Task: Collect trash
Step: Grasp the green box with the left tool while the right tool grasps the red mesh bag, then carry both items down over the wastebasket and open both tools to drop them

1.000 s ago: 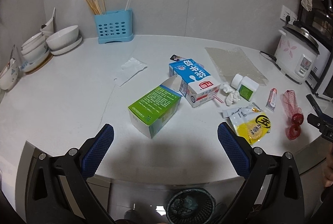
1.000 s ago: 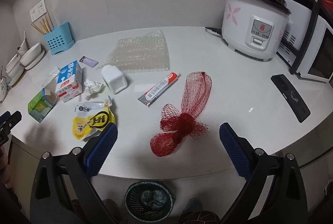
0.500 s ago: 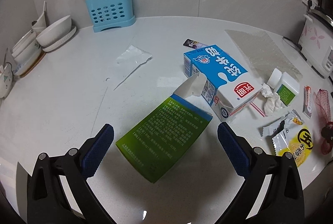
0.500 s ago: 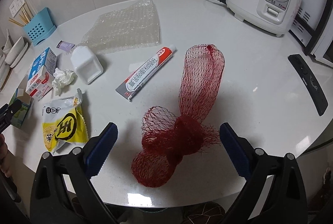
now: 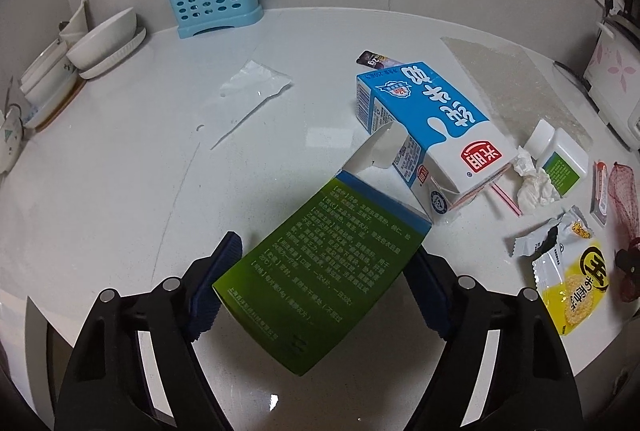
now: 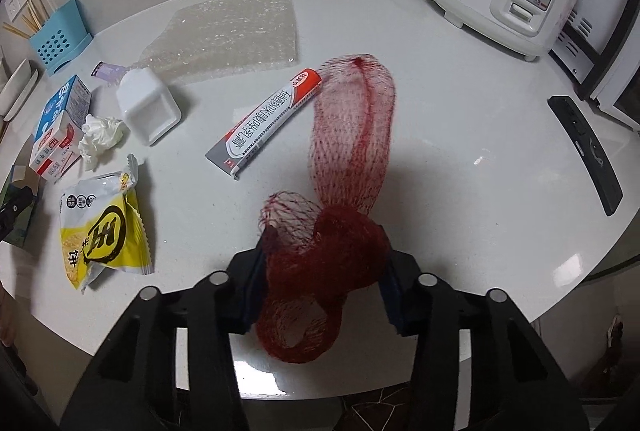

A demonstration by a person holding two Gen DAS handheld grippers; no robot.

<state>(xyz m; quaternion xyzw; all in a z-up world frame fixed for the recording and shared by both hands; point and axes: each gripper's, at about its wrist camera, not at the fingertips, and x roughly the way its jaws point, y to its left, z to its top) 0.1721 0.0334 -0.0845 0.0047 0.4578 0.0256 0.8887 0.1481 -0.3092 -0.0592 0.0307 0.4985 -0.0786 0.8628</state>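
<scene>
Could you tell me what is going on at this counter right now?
A person is clearing trash from the white counter with two handheld grippers. The left gripper has just been closing on the green box, which sits between its pads. The right gripper has just been closing on the bunched red mesh bag. Other litter waits.

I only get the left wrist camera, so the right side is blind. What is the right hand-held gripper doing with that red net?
Observer: The right hand-held gripper has just been closing its jaws; the bunched end of the red net sits between them, pads touching it.
Operator: Anything nearby to avoid?
Observer: A black remote lies to its right, apart from the net.
Operator: And to its left?
Observer: A toothpaste tube; its cap end meets the net's far tip.
</scene>
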